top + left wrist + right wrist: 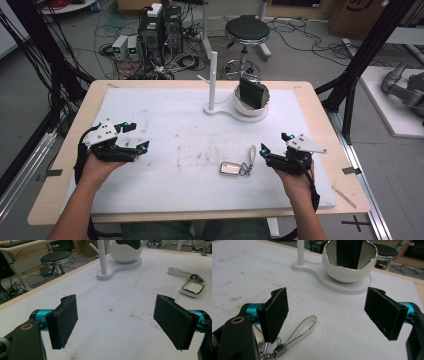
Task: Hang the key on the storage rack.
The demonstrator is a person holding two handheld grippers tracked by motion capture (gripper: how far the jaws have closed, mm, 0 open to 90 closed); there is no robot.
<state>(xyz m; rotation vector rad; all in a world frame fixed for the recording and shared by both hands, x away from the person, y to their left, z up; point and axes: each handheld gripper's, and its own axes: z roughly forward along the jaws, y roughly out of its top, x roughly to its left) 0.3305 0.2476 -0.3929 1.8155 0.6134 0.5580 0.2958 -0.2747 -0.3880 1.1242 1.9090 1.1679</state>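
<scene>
Seeing both tongs gaping empty, I judge my right tongs (274, 146) nearest the key fob (231, 168), lower centre, strap toward them.

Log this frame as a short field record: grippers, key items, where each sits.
left gripper: open, holds nothing, over the left part of the white mat
right gripper: open, holds nothing, just right of the key fob
key fob: flat on the mat, ring and grey strap attached, strap points away from the person
stand: white, upright post with pegs, at the far middle of the mat
bowl: white, on the stand's base, a dark wallet upright in it
</scene>
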